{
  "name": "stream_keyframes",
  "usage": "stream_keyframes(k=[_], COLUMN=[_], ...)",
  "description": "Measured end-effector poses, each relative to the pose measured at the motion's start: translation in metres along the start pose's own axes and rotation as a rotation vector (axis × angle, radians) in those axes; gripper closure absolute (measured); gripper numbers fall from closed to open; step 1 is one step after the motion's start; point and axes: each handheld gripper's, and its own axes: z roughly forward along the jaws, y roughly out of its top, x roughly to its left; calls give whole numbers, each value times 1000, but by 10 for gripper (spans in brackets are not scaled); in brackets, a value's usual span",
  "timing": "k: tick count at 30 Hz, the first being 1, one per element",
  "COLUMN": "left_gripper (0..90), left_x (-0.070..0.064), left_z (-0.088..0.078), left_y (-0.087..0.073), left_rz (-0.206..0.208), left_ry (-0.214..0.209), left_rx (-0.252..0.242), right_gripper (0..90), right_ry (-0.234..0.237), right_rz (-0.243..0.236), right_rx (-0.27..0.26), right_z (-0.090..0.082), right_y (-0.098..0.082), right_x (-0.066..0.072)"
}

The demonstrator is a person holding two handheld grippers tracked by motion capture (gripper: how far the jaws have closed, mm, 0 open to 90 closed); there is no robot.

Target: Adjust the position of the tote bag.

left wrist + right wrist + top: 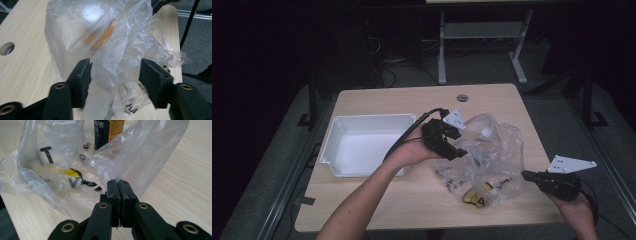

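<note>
A crumpled clear plastic bag [492, 145] lies on the right half of the wooden table [387, 100]. Inside it are a dark and orange carton [107, 132] and something yellow [65, 172] with black lettering on the film. My left gripper [457, 141] is at the bag's left side, held above the table. Its jaws stand apart with loose bag film [100, 32] bunched between them, and the pads do not press it. My right gripper [524, 175] is low at the bag's right edge. In the right gripper view its jaws [118, 182] are shut tight on the bag film [140, 152].
An empty white tray [332, 135] sits on the left half of the table, just behind my left forearm. A round cable hole [462, 97] is near the far edge. The table's right edge runs close under my right hand.
</note>
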Motion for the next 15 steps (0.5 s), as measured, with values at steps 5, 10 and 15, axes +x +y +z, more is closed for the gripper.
stream_keyframes(k=[5,10,15], left_gripper=[556,723,802], left_x=[0,-2,-4], left_z=[9,17,18], left_y=[3,4,2], left_rz=[11,21,26], left_ry=[-6,33,51], left_rx=[19,37,32], right_gripper=[877,877,877], right_ry=[-1,-4,-4], right_rz=[-1,4,1], right_rx=[-2,-2,-1], right_z=[0,-1,0], right_y=[0,-1,-1], right_x=[-1,-1,-1])
